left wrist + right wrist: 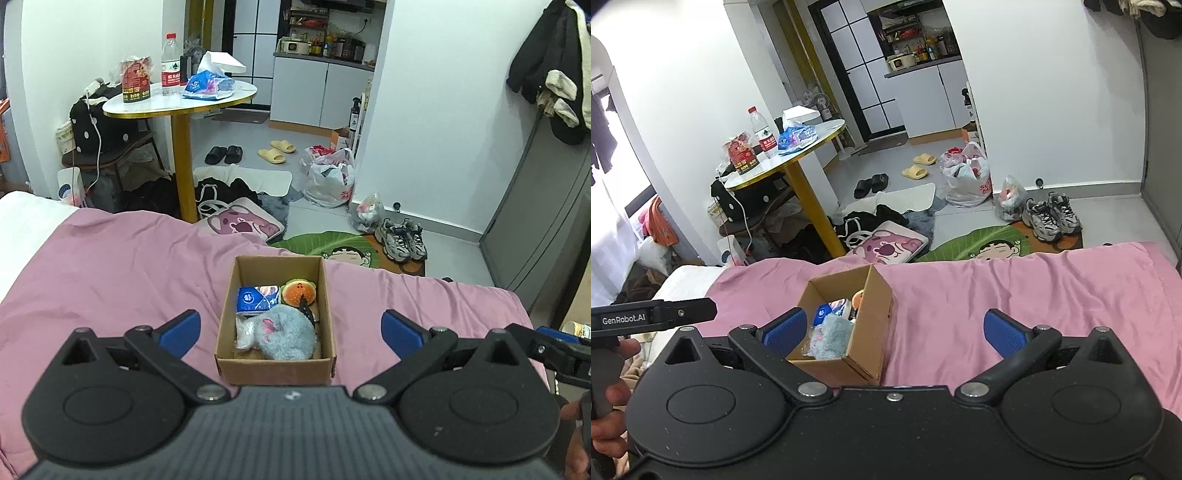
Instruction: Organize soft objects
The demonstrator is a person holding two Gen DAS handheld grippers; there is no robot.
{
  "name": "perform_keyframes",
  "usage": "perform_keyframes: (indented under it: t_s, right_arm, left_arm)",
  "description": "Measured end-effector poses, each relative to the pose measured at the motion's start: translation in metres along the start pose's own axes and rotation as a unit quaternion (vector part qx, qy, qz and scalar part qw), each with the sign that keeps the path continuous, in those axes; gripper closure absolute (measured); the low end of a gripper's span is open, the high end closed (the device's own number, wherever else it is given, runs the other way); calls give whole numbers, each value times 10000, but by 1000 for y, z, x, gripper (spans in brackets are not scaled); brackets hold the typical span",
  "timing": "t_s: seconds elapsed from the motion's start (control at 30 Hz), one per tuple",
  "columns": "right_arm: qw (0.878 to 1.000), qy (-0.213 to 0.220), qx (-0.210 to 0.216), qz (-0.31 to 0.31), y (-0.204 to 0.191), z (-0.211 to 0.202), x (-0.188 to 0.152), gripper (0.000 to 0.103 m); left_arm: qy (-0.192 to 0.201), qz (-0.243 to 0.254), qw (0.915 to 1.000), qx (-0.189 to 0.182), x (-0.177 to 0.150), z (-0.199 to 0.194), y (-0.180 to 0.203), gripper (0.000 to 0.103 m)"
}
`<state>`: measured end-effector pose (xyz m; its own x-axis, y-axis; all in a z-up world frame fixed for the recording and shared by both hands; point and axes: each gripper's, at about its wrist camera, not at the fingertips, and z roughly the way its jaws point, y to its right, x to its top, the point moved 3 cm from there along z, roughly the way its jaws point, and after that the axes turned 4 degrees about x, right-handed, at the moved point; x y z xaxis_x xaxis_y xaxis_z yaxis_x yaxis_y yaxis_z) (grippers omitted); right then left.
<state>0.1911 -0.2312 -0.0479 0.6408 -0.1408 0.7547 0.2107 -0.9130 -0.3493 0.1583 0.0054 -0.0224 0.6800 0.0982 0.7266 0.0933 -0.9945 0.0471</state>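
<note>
A small cardboard box (328,314) sits on the pink bedspread (110,266). Inside it lie a grey plush mouse (286,338), a blue tissue pack (256,300), an orange burger-like plush (298,292) and a clear plastic packet (243,334). My left gripper (291,330) is open, its blue pads either side of the box and nearer the camera, holding nothing. In the right wrist view the box (871,325) stands left of centre with the grey plush (831,338) showing. My right gripper (895,330) is open and empty; its left pad overlaps the box's left side in the image.
A round table (177,99) with a water bottle (170,64), tissues and a red packet stands beyond the bed. Slippers, sneakers (402,238), plastic bags, clothes and a cartoon mat (347,251) litter the floor. A grey cabinet (543,206) is at right.
</note>
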Motion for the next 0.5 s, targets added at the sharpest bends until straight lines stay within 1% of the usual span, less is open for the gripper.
perform_keyframes:
  t_s: [0.17, 0.43, 0.5]
  right_arm:
    - [9998, -17, -59, -169, 0, -9, -8, 0]
    - [9990, -229, 20, -379, -6, -12, -21, 0]
    - [9987, -249, 23, -453, -8, -12, -21, 0]
  left_arm:
    - [47, 100, 9999, 92, -10, -5, 7, 0]
    - [64, 79, 9997, 232, -27, -9, 12, 0]
    - [-9, 13, 9997, 237, -32, -8, 13, 0]
